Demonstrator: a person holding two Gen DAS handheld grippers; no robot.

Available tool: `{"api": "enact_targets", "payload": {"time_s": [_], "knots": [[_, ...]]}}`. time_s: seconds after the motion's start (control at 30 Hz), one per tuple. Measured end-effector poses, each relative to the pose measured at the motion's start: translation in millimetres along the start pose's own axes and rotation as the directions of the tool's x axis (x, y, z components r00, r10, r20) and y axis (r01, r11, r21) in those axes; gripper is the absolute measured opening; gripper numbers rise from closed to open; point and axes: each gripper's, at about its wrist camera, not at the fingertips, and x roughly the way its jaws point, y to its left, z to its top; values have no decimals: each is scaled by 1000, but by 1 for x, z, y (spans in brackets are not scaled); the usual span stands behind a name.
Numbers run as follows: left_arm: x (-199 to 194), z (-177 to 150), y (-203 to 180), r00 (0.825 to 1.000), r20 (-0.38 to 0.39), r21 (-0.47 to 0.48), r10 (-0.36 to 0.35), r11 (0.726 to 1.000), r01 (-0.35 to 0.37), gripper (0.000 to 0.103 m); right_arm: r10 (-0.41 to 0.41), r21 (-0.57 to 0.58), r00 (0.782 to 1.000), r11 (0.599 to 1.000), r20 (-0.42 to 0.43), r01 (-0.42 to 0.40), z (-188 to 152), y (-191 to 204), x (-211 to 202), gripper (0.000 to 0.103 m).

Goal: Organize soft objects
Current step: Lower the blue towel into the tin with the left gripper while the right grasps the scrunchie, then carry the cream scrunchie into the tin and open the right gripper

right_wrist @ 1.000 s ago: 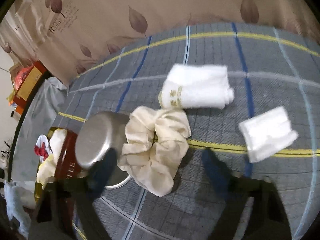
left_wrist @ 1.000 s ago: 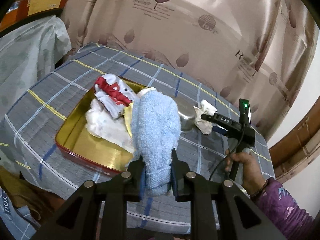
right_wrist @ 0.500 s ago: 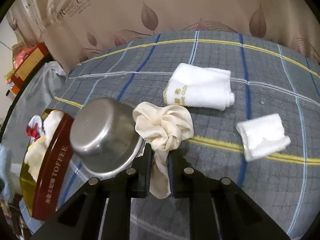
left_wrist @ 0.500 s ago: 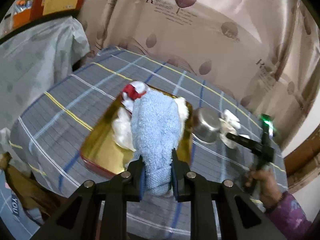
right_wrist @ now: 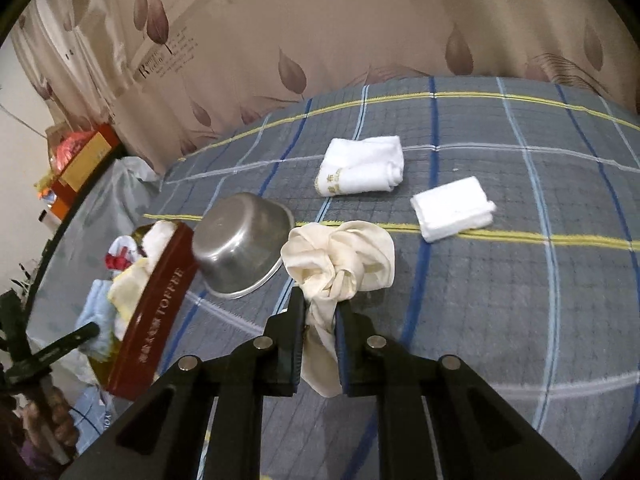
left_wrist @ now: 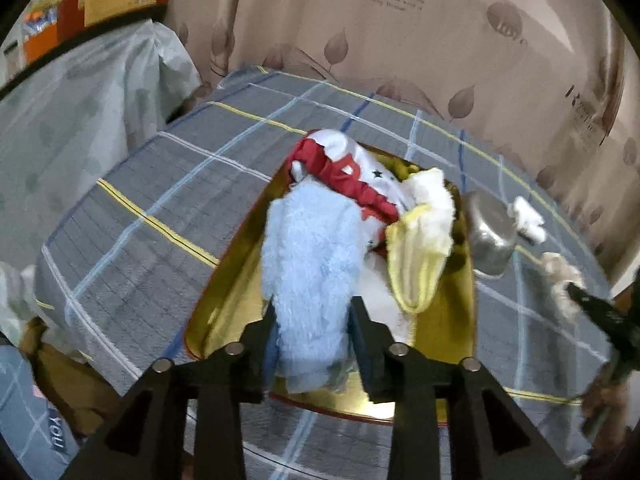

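Swung in over the tin (left_wrist: 224, 300) at frame centre, the left claw (left_wrist: 314, 336) grips a blue towel (left_wrist: 312, 264), release due next, while the right claw (right_wrist: 320, 336) pinches a cream cloth (right_wrist: 340, 256), likely tin-bound too.

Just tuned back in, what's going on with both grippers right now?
The left gripper is shut on a fluffy light-blue towel, holding it over the gold-lined red toffee tin, which already holds a red-and-white cloth and a yellow-edged cloth. The right gripper is shut on a cream scrunchie beside the upturned steel bowl. A rolled white towel and a folded white cloth lie on the plaid tablecloth.
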Motion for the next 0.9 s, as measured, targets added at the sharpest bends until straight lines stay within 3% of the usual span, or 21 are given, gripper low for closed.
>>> {"api": "enact_targets", "payload": {"time_s": [0.13,0.2,0.53,0.73,0.9], "knots": [[-11,-1,-9,983,96,50,154,986,-159,59,13,-2,1000,1000,8,-13,-10,5,-14,13],[-19,-1,-14,973,134,68,187,978,-198,60,21,-5,1000,1000,7,-21,-15,9,-18,13],[-48,-16,-25,977,134,81,163,981,-175,60,83,-42,997,996,4,-82,-28,44,-37,13],[-66,-31,-23,980,113,76,166,982,-175,60,147,-143,989,979,-10,-147,-26,102,-41,13],[-74,-42,-9,977,114,57,178,981,-185,60,204,-222,976,951,-72,-215,-32,161,-23,13]]}}
